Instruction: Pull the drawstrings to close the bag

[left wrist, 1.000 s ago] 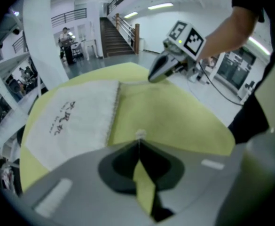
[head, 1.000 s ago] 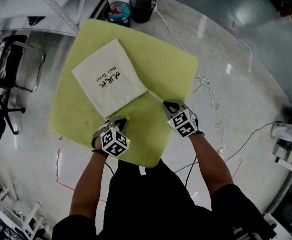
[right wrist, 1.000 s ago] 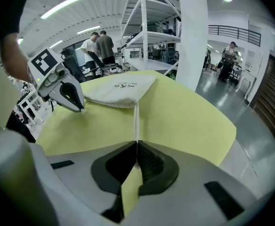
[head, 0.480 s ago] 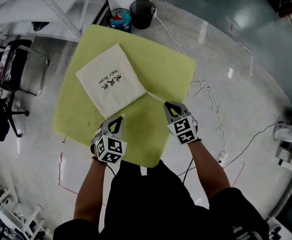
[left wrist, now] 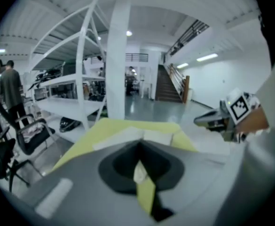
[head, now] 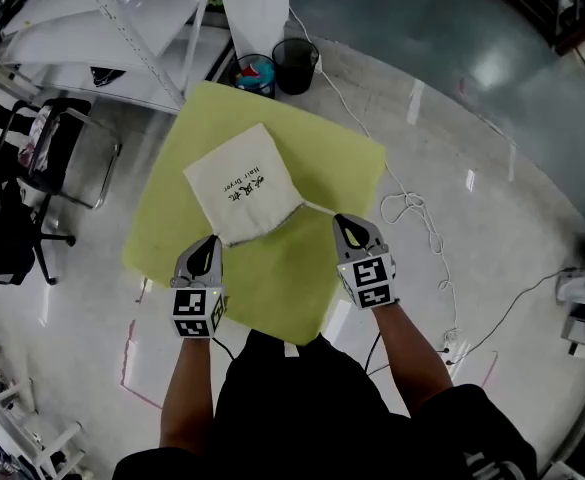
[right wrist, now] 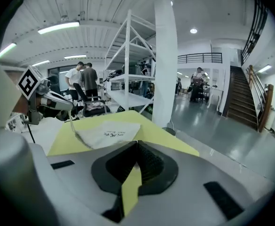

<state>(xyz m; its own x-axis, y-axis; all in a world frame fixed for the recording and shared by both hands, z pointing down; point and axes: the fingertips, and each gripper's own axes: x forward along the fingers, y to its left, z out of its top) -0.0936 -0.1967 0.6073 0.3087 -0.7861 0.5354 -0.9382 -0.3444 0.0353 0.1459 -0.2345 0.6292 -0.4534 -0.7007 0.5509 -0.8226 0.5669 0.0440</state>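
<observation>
Quick update on the bag-closing thing. Both grippers are clenched tight right now. The left gripper (head: 208, 253) has the left drawstring (left wrist: 139, 172) pinched between its jaws; you can see the pale bit of cord right in the bite in the left gripper view. The right gripper (head: 347, 226) is clamped on the right drawstring (head: 320, 209), which runs in a pretty straight line from the bag's corner to its tip.

What changed over the last second: both hands came up off the yellow-green table (head: 342, 158) and spread wider apart, left one swinging out toward the table's left edge, and it rolled a fair bit too. Before that they were low and close in, right at the bag's mouth. The grip itself didn't change, jaws stayed shut the whole time.

The white hair dryer bag (head: 240, 180) is lying flat around the middle of the table, mouth edge facing the near side, toward the person. That edge looks a little curved and puckered now instead of dead straight, but honestly it's still about as wide as the rest of the bag.

So my read: slack is out of the cords and the actual cinching has only just started. Needs a lot more outward pull before that mouth bunches shut.
</observation>
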